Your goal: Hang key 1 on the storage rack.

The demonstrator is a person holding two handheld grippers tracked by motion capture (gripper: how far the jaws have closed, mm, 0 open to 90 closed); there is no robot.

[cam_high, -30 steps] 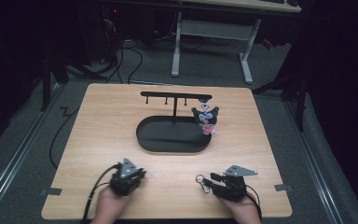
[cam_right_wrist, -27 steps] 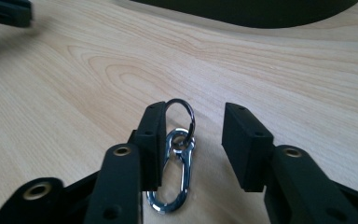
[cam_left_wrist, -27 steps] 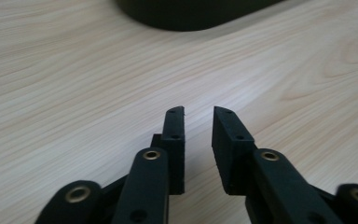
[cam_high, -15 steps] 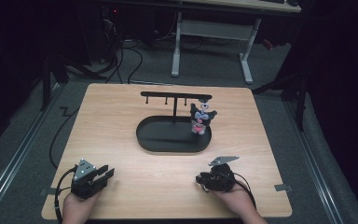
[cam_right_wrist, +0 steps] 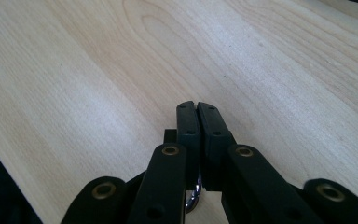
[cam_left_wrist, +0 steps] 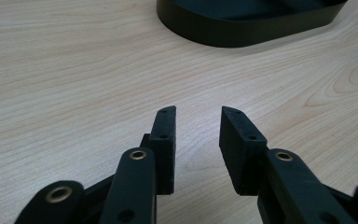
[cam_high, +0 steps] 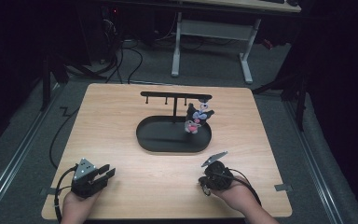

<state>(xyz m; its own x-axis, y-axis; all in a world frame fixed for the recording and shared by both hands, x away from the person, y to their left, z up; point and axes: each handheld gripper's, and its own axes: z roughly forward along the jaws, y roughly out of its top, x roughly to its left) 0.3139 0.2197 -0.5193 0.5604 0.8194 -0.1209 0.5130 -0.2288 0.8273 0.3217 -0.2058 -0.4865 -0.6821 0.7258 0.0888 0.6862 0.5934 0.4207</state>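
Observation:
A black oval tray [cam_high: 168,148] sits mid-table with a black hook rack [cam_high: 175,95] standing in it. A small black, white and pink plush toy [cam_high: 196,116] hangs from the rack's right end, over the tray. My left gripper [cam_high: 108,171] rests near the front left corner. Its jaws have just opened and stand apart over bare wood [cam_left_wrist: 198,114], with the tray's wall [cam_left_wrist: 242,28] ahead. My right gripper [cam_high: 206,185] is at the front right. Its jaws have just been closing and now meet [cam_right_wrist: 196,106] with nothing between the pads.
The wooden table [cam_high: 121,121] has its front edge close under both hands. A bit of silver metal [cam_right_wrist: 192,199] shows low between the right jaws' bases; what it is I cannot tell. Cables [cam_high: 58,135] trail off the left side.
The left hand slid from the front middle to the front left corner and its jaws parted. The right hand shifted slightly left and tilted, and its jaws came together. The toy shifted a little to the left.

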